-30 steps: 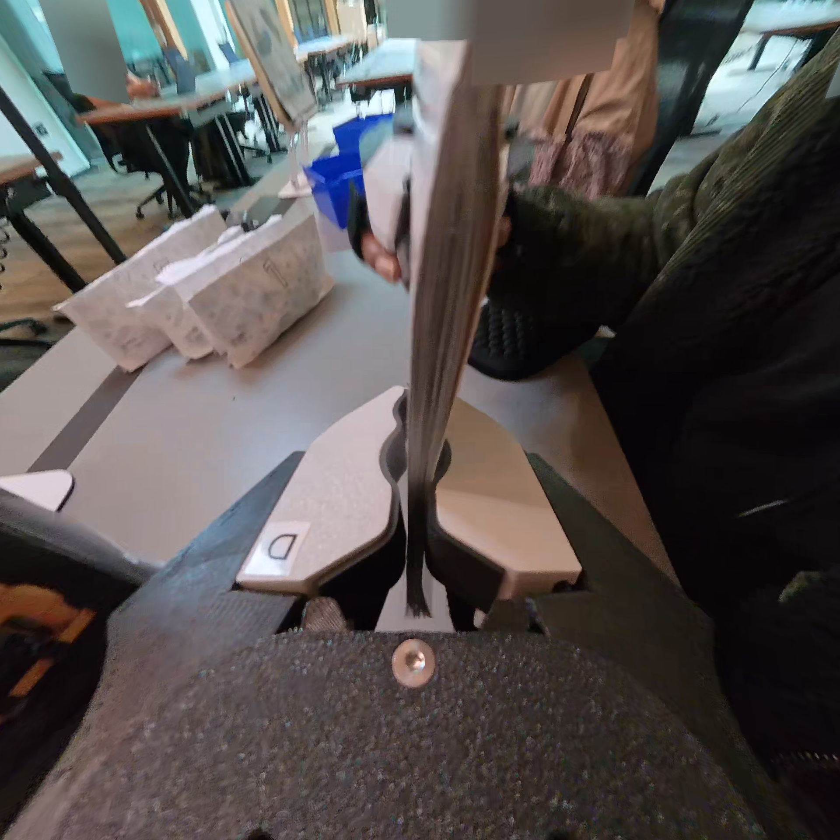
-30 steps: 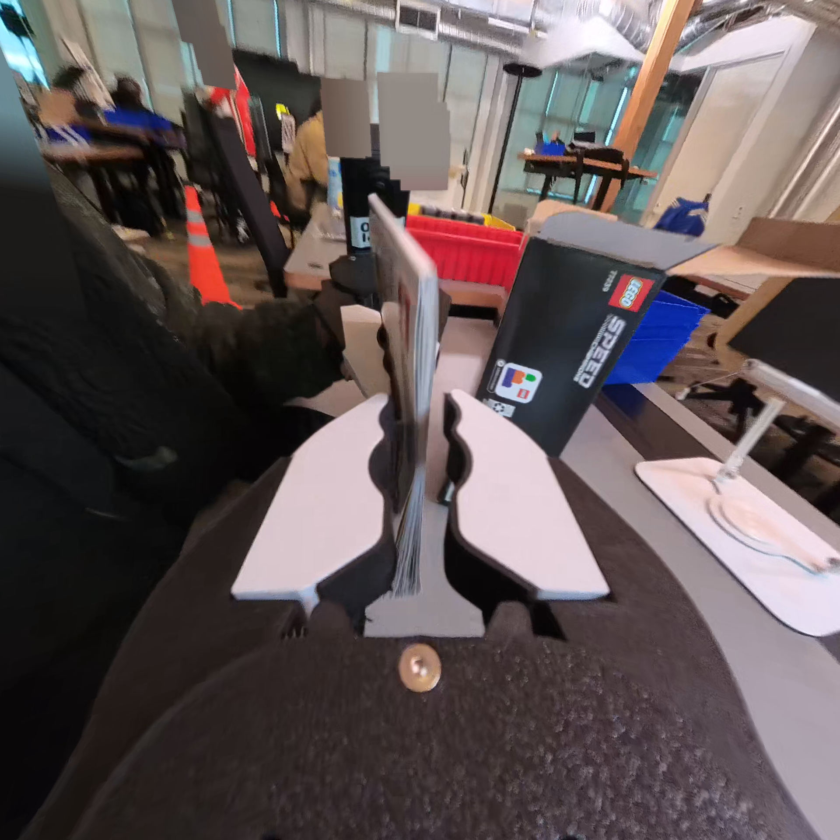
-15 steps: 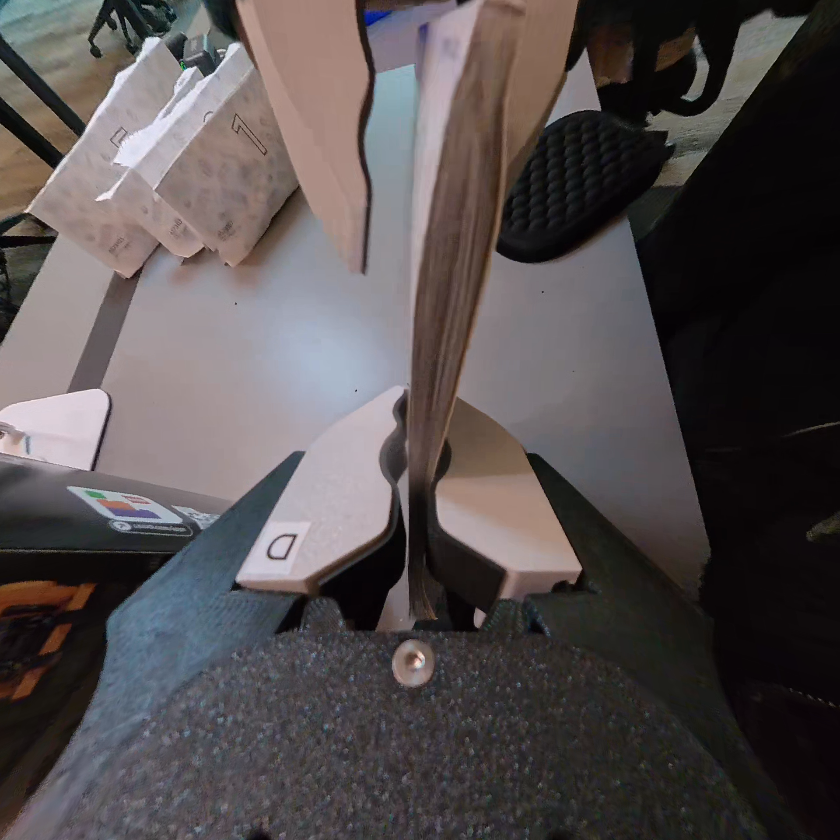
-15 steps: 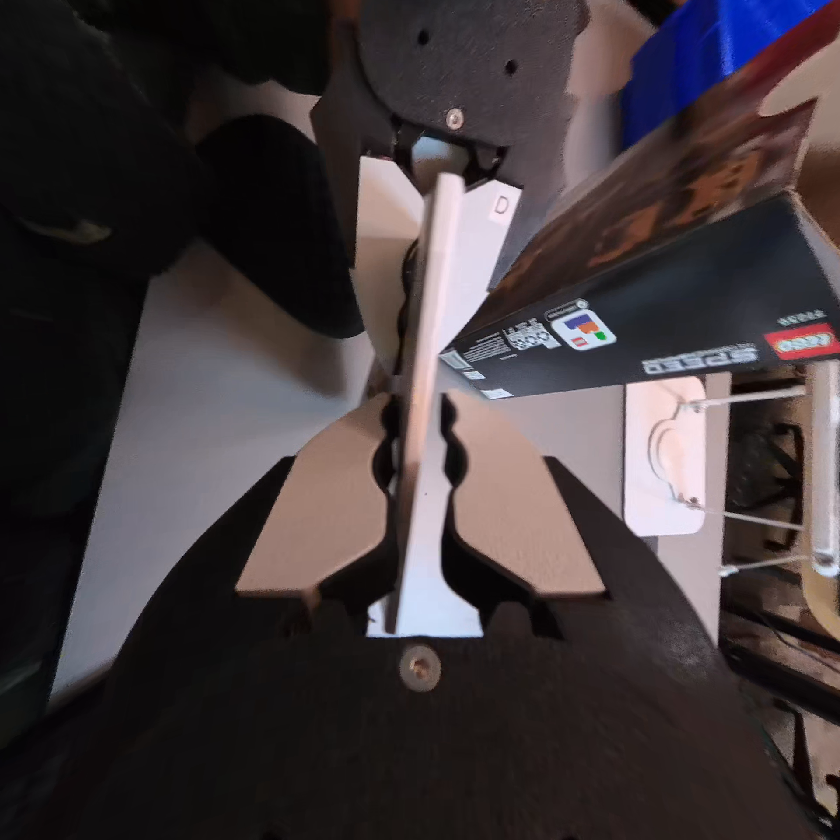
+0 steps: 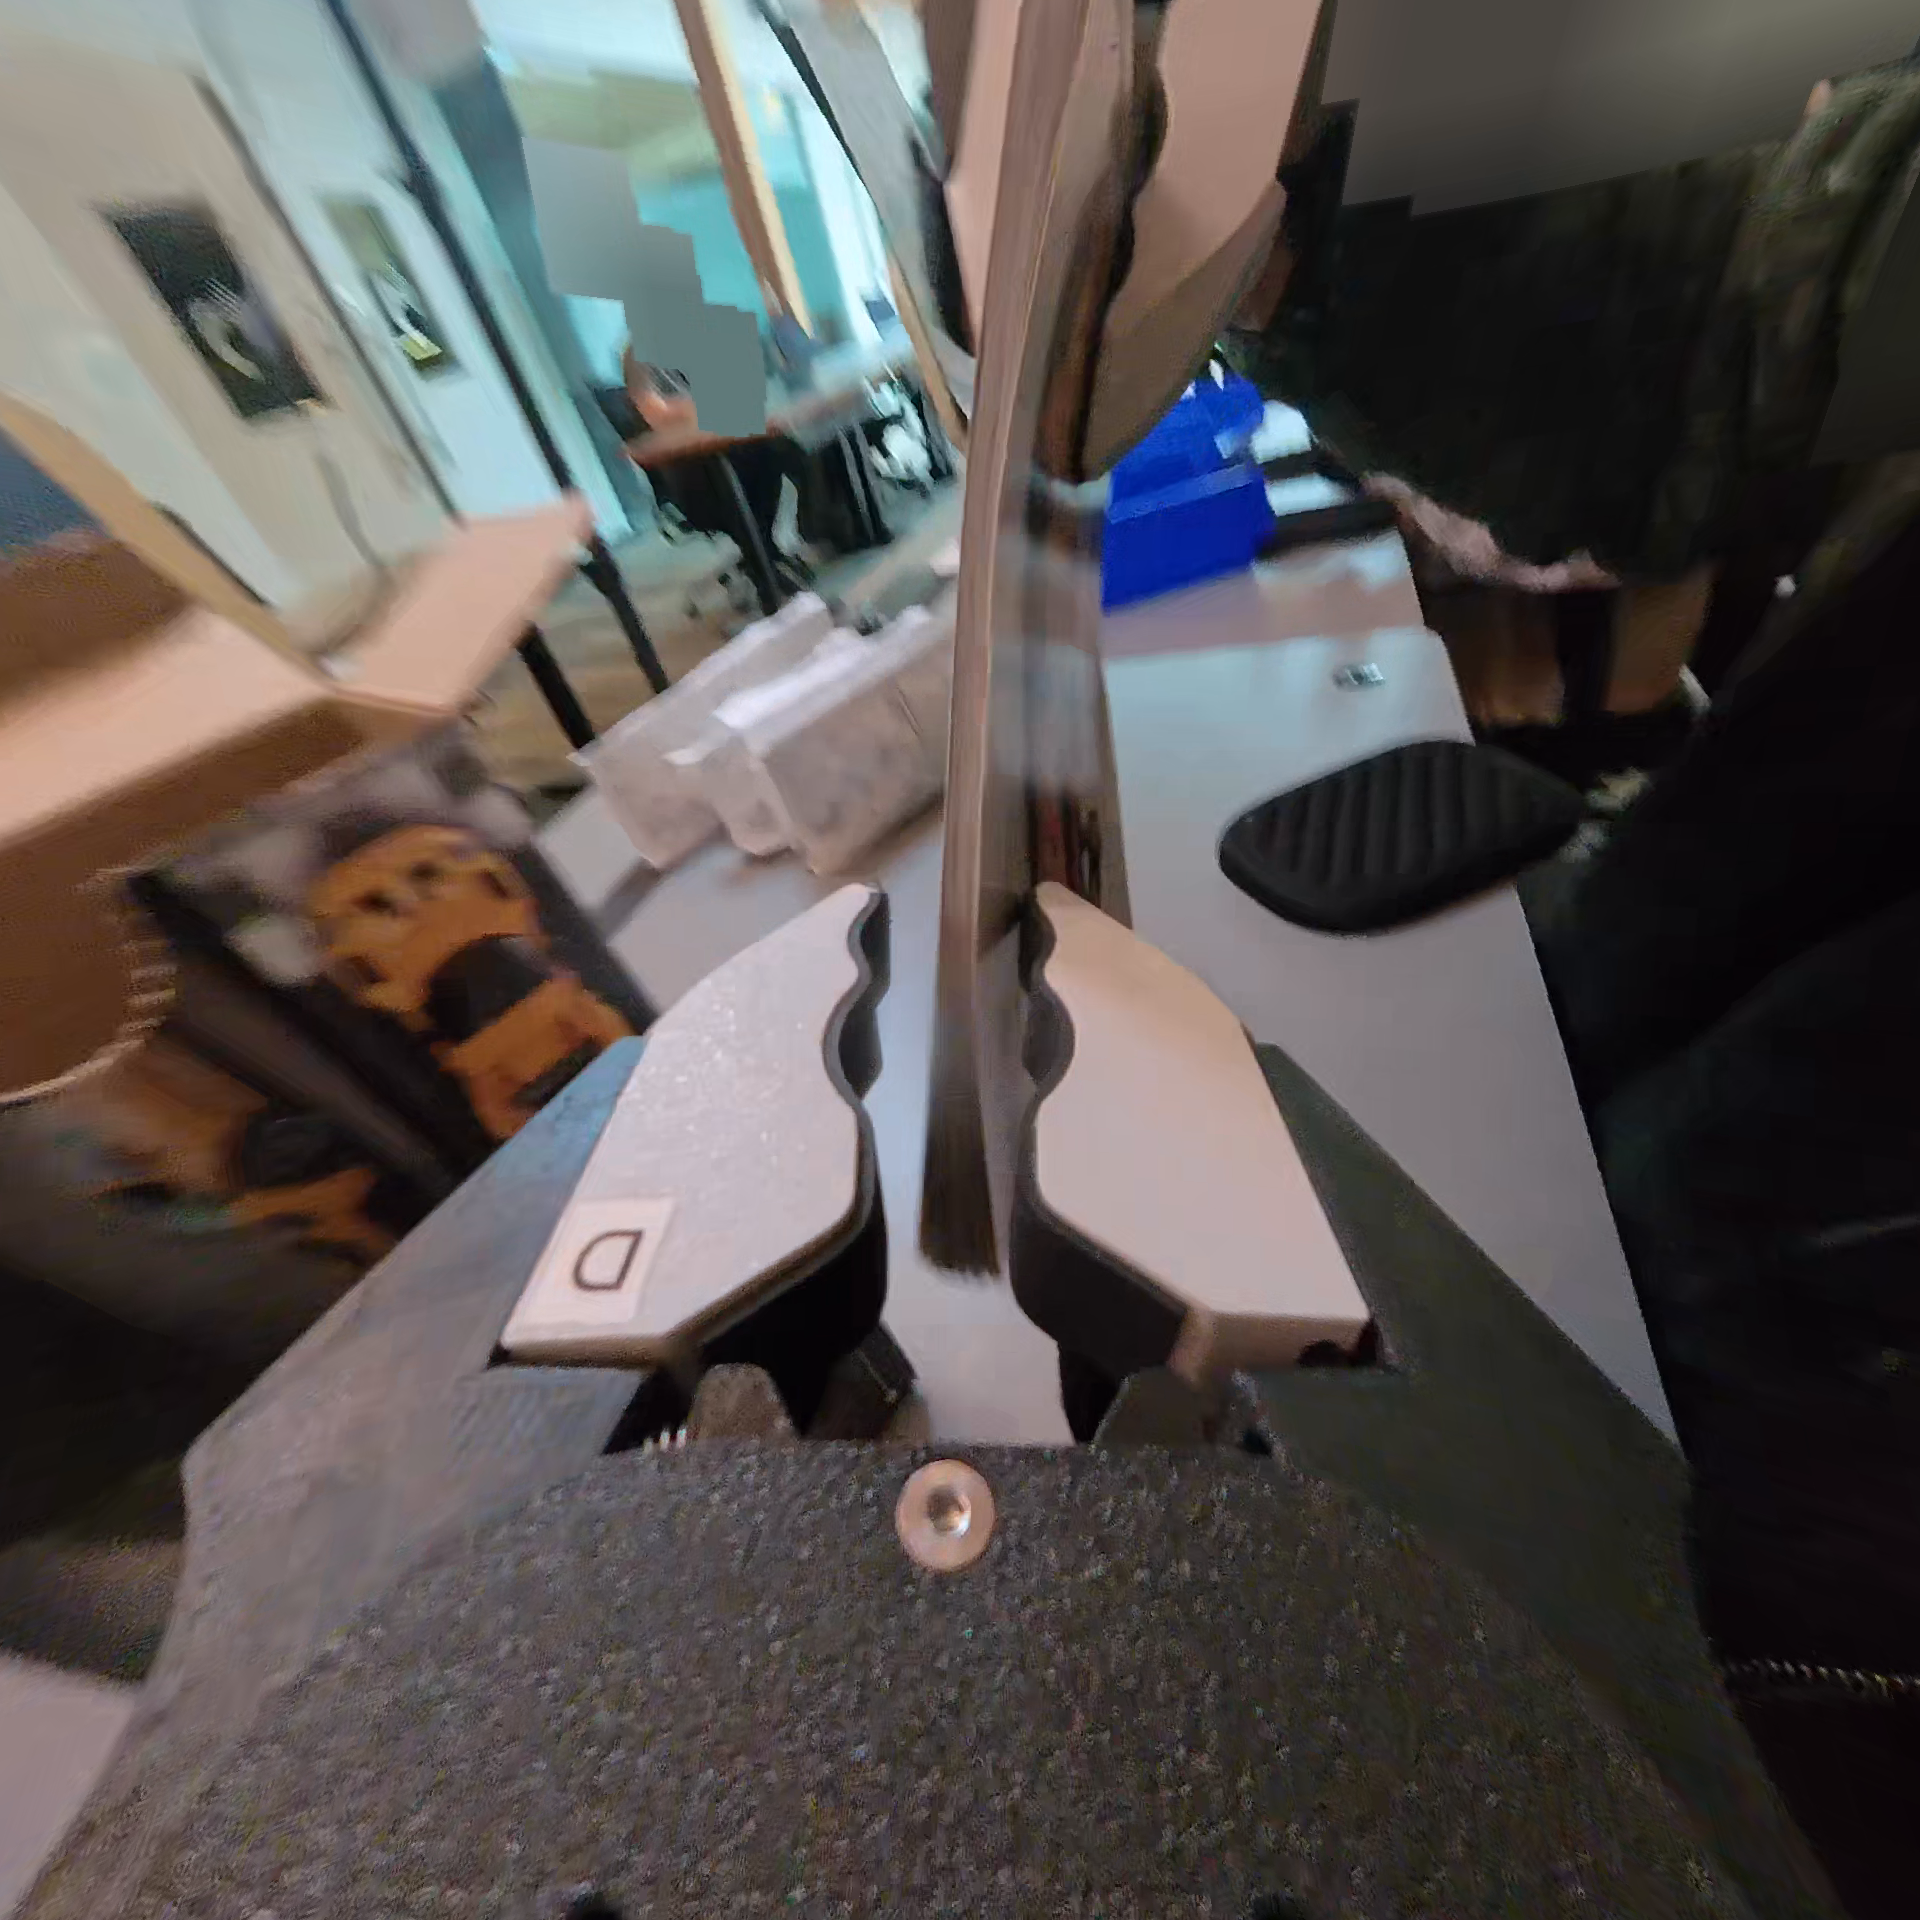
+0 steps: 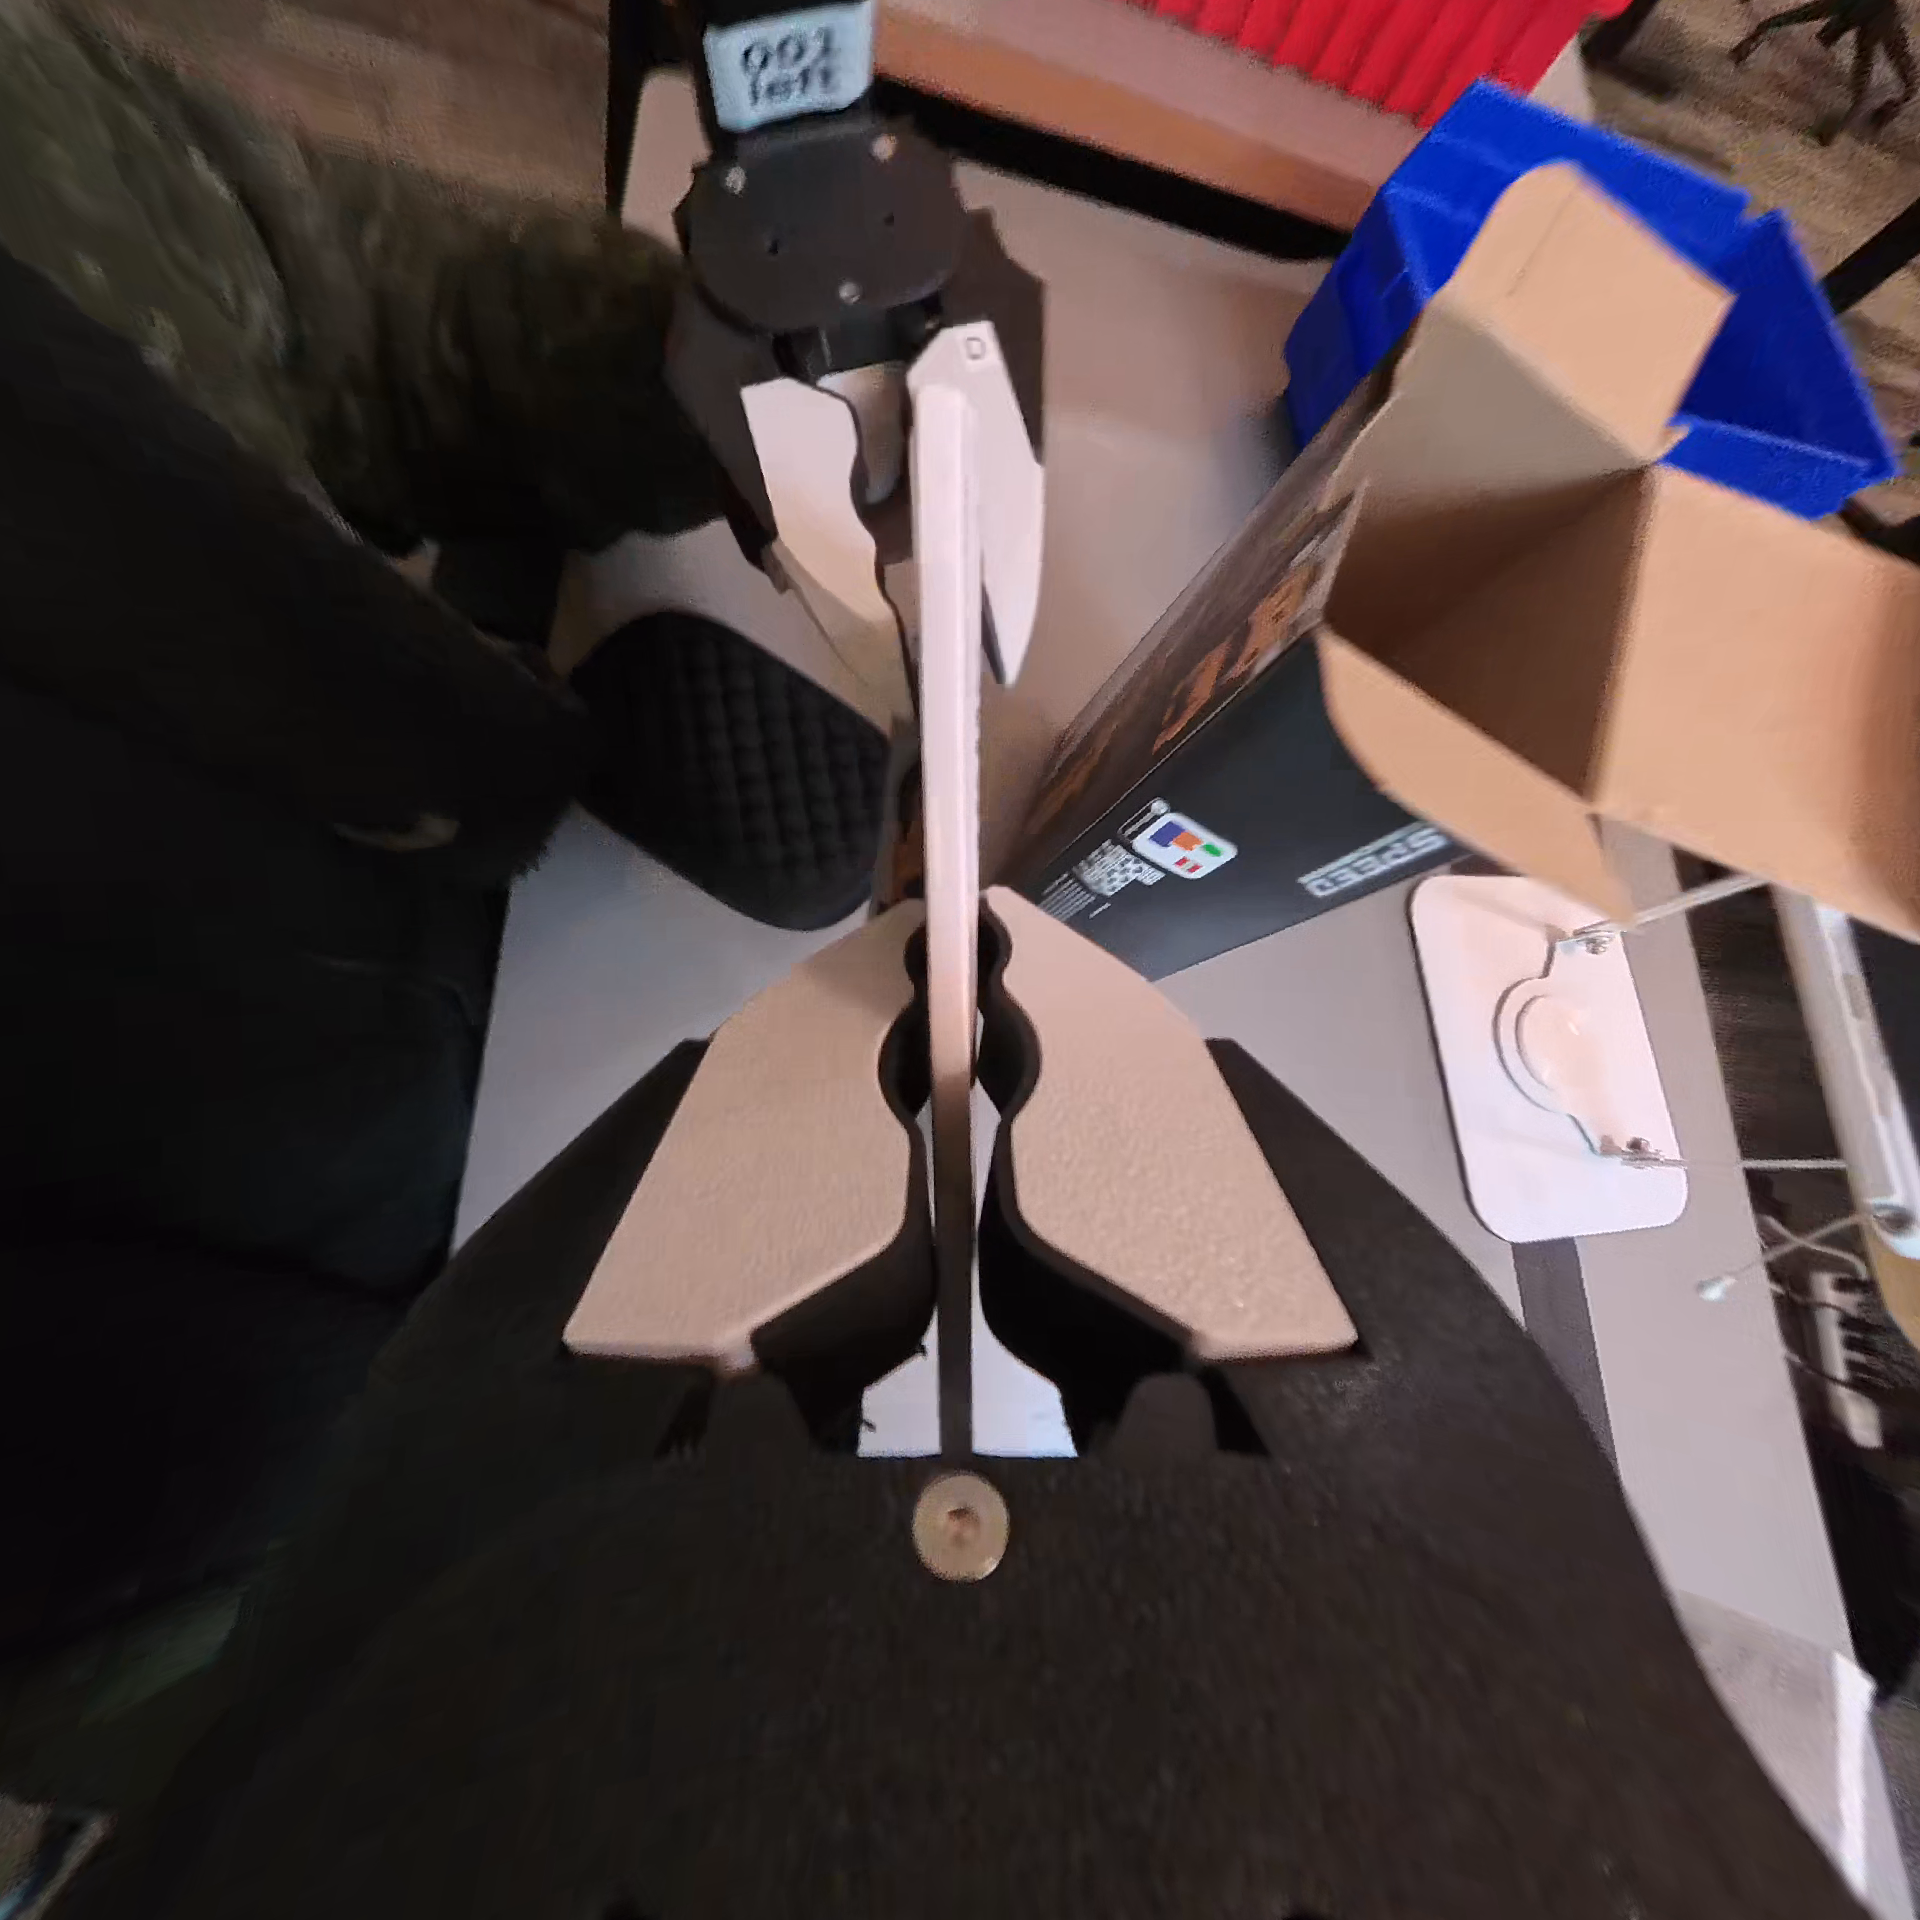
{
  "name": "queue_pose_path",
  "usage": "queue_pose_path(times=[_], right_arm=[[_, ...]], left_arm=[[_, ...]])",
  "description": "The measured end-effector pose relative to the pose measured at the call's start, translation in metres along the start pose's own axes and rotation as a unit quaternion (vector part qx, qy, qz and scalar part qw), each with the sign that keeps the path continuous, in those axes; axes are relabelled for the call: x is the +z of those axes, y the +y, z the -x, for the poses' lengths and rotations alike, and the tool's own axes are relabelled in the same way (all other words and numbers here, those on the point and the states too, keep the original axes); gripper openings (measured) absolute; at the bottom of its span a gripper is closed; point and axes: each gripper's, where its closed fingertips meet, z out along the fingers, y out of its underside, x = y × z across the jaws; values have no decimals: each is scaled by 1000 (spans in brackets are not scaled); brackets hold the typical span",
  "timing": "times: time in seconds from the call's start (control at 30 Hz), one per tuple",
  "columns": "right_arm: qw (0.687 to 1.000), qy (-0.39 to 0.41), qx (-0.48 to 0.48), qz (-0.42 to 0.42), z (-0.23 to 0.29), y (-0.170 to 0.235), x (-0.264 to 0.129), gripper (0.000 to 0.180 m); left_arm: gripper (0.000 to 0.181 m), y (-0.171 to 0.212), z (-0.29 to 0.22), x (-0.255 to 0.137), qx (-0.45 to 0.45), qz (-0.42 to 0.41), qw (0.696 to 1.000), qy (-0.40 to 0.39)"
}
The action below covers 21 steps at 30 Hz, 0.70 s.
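The right gripper (image 6: 951, 935) clamps a thin booklet (image 6: 948, 665) edge-on above the grey table (image 6: 634, 935). The left gripper (image 5: 956, 925) at its far end stands parted, the booklet loose between its fingers. Right of the booklet leans an opened box (image 6: 1455, 623).

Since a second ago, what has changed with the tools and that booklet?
The left tool has opened and let go of the booklet; the right tool, loose around it before, is now shut on it. The booklet still spans both tools, beside the black box.
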Motion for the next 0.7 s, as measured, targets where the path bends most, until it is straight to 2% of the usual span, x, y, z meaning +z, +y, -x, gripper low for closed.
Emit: queue_pose_path(times=[0.03, 0.17, 0.27, 0.4, 0.53, 0.7], right_arm=[[1000, 2, 12, -8, -4, -10, -11, 4], [996, 17, 70, -45, -33, -52, -50, 4], [992, 32, 108, -61, -63, -80, -65, 4], [988, 70, 124, -59, -112, -109, -65, 4], [987, 77, 143, -22, -151, -117, -32, 4], [980, 53, 177, 79, -169, -86, 39, 4]], left_arm=[[18, -8, 7, -11, 2, -25, 999, -25], [0, -22, 32, -54, 20, -78, 990, -115], [0, -15, 48, -72, 5, -78, 985, -156], [0, -5, 53, -79, -9, -77, 984, -161], [0, 5, 53, -78, -8, -65, 986, -155], [0, 19, 51, -75, -7, -50, 988, -149]])
